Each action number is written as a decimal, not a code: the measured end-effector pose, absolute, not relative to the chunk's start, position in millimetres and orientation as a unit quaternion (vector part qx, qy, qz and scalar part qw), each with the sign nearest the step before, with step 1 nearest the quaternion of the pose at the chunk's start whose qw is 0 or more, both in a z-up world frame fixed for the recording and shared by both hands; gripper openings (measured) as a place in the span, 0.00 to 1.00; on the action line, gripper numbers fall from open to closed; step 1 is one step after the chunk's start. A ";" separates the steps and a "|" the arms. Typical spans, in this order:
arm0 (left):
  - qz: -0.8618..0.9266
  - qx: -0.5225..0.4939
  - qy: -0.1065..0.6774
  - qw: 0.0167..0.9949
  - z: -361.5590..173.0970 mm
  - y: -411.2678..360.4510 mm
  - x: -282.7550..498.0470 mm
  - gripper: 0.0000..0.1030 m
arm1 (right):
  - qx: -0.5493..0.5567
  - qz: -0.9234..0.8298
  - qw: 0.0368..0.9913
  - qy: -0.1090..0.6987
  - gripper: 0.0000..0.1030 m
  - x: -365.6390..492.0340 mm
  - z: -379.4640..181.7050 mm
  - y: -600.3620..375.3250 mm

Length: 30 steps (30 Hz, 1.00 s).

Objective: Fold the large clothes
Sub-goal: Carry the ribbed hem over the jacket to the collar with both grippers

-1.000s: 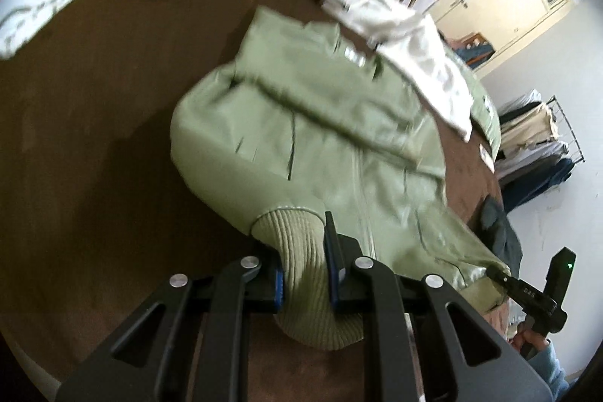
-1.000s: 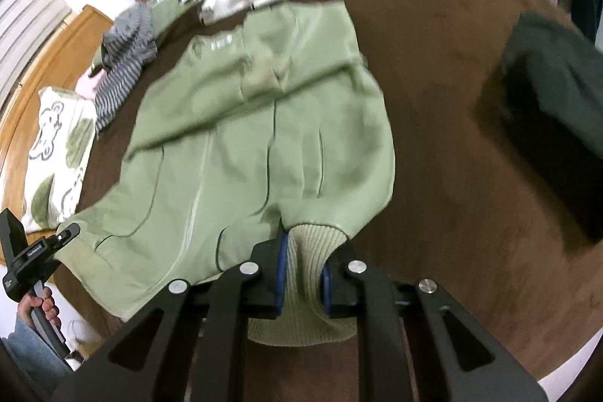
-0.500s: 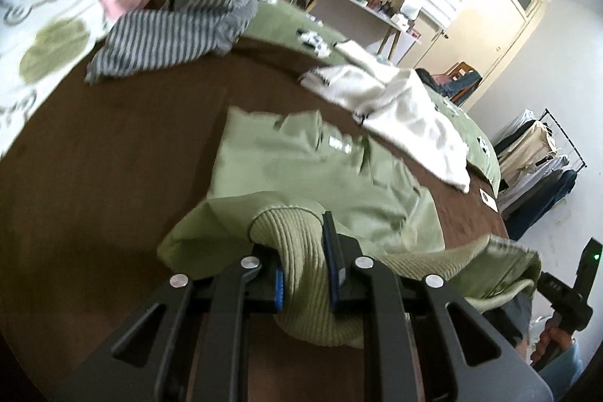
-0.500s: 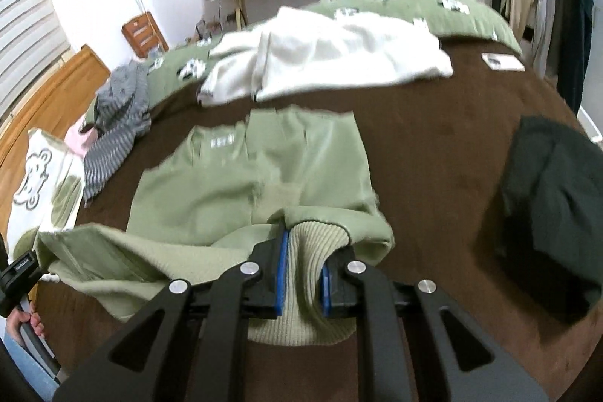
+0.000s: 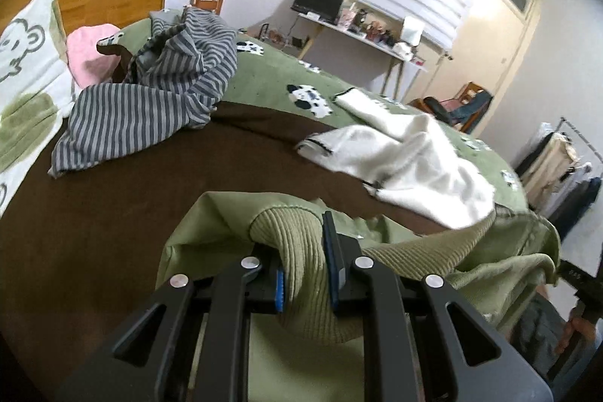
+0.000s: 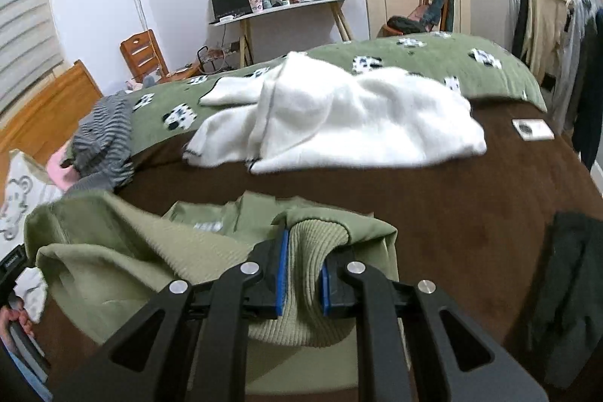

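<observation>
A light green jacket [image 5: 211,225] with a ribbed hem lies on the brown bed cover [image 5: 113,198]. My left gripper [image 5: 307,262] is shut on the ribbed hem at one corner and holds it lifted over the jacket. My right gripper [image 6: 303,270] is shut on the ribbed hem at the other corner. The jacket [image 6: 113,251] is doubled over, with its collar label [image 6: 207,225] showing just beyond the raised hem. The hem stretches between the two grippers.
A white garment [image 6: 339,123] lies beyond the jacket. A striped grey garment [image 5: 150,100] is at the left, by a bear pillow [image 5: 22,63]. A dark garment [image 6: 573,289] lies at the right. A small card [image 6: 533,129] lies far right. A desk [image 6: 282,10] stands behind.
Both grippers have lifted the hem and carried it forward over the jacket toward the collar. The cameras have tilted up from the flat jacket to the room.
</observation>
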State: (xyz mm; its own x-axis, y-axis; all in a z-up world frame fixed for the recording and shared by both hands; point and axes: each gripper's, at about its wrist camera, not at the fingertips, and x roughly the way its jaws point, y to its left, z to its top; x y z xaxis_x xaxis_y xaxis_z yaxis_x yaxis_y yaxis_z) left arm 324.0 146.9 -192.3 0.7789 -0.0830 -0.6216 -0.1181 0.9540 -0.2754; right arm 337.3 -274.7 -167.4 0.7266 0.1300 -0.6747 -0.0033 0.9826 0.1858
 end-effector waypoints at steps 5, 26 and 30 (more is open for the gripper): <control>0.022 -0.113 0.344 0.932 -221.0 144.5 376.5 0.18 | 0.057 0.044 0.923 0.377 0.13 403.5 -203.9 -260.5; 0.054 -0.070 0.416 0.905 -353.7 155.1 466.6 0.24 | 0.044 0.043 0.891 0.451 0.16 496.8 -353.5 -244.3; 0.055 -0.075 0.421 0.902 -351.5 156.4 467.9 0.26 | 0.045 0.043 0.890 0.451 0.17 498.4 -351.1 -244.2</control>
